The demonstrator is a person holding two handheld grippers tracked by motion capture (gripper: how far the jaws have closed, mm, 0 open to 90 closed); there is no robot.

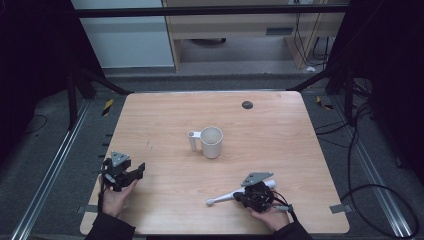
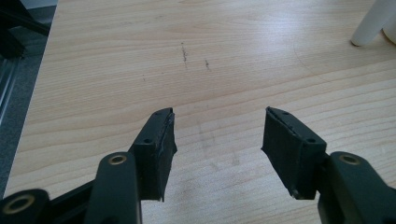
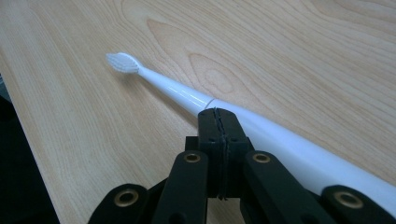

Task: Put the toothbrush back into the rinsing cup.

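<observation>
A white electric toothbrush (image 1: 222, 198) lies flat on the wooden table (image 1: 165, 115) near its front right, bristle head pointing left. My right gripper (image 1: 241, 198) rests right beside its handle. In the right gripper view the jaws of my right gripper (image 3: 218, 116) are pressed together with nothing between them, and the toothbrush (image 3: 177, 93) runs past just behind them. A white mug (image 1: 212, 141) stands upright mid-table, handle to the left. At the front left my left gripper (image 1: 139, 171) is open; my left gripper (image 2: 219, 135) has only bare wood between its pads, with the mug's handle (image 2: 369, 23) far off at top right.
A small dark round disc (image 1: 247, 104) sits near the table's far edge. Metal rails (image 1: 55, 170) run along the floor on both sides, and cables (image 1: 380, 200) lie on the floor to the right.
</observation>
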